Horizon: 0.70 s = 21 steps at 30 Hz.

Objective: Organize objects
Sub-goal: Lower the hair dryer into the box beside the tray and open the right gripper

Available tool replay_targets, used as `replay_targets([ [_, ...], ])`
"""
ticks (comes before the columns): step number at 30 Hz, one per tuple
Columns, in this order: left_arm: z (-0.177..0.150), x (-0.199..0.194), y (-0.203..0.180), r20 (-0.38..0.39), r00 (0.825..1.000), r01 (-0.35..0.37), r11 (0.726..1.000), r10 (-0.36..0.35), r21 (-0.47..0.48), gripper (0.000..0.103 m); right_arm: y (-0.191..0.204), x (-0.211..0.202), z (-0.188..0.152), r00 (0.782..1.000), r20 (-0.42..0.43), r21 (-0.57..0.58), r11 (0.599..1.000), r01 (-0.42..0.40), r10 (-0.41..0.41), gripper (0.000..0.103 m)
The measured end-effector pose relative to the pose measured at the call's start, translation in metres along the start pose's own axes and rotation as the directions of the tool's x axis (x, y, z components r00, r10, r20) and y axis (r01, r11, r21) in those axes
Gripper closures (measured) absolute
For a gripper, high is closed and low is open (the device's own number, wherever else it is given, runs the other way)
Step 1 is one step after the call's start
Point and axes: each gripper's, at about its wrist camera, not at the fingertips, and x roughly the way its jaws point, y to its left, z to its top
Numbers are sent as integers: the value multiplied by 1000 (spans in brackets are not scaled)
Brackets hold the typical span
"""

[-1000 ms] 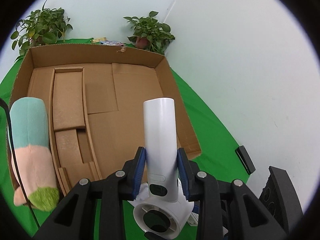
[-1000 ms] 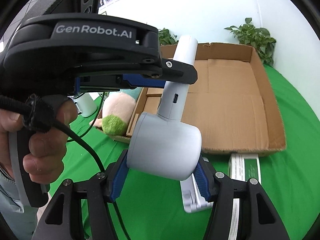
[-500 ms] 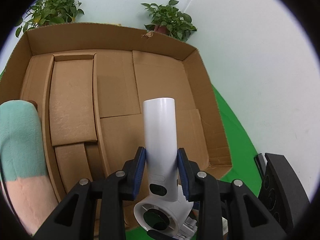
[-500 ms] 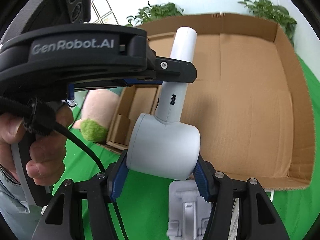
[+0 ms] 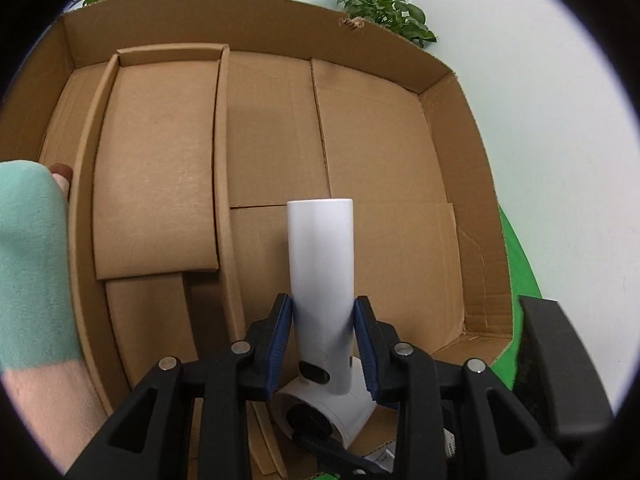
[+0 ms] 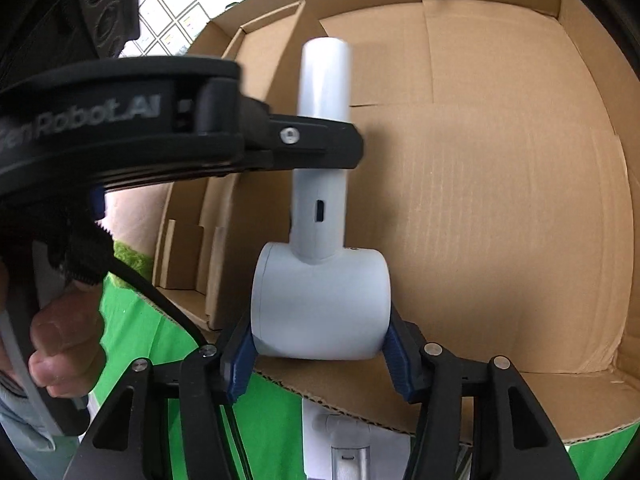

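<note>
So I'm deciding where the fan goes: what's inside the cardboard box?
Inside the cardboard box only loose cardboard inserts show on its floor. The white handheld fan, clamped by both tools, hides the floor behind it; the plush toy covers the left edge.

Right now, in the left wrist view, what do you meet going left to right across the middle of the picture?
Plush toy → cardboard insert panel → white handheld fan held in the left tongs → right wall of the cardboard box → green cloth → white wall.
</note>
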Motion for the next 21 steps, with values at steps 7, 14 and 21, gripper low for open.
replay_targets([
  [7, -4, -40, 7, 95, 995, 26, 1000, -27, 5, 75, 14, 1, 11, 999, 29, 24, 999, 34, -35, 50],
  [14, -30, -67, 26, 134, 991, 19, 1000, -17, -18, 75, 29, 12, 18, 999, -28, 72, 996, 49, -47, 45],
  [21, -62, -86, 38, 171, 985, -12, 999, 17, -30, 75, 41, -7, 21, 1000, 21, 66, 998, 20, -21, 40],
])
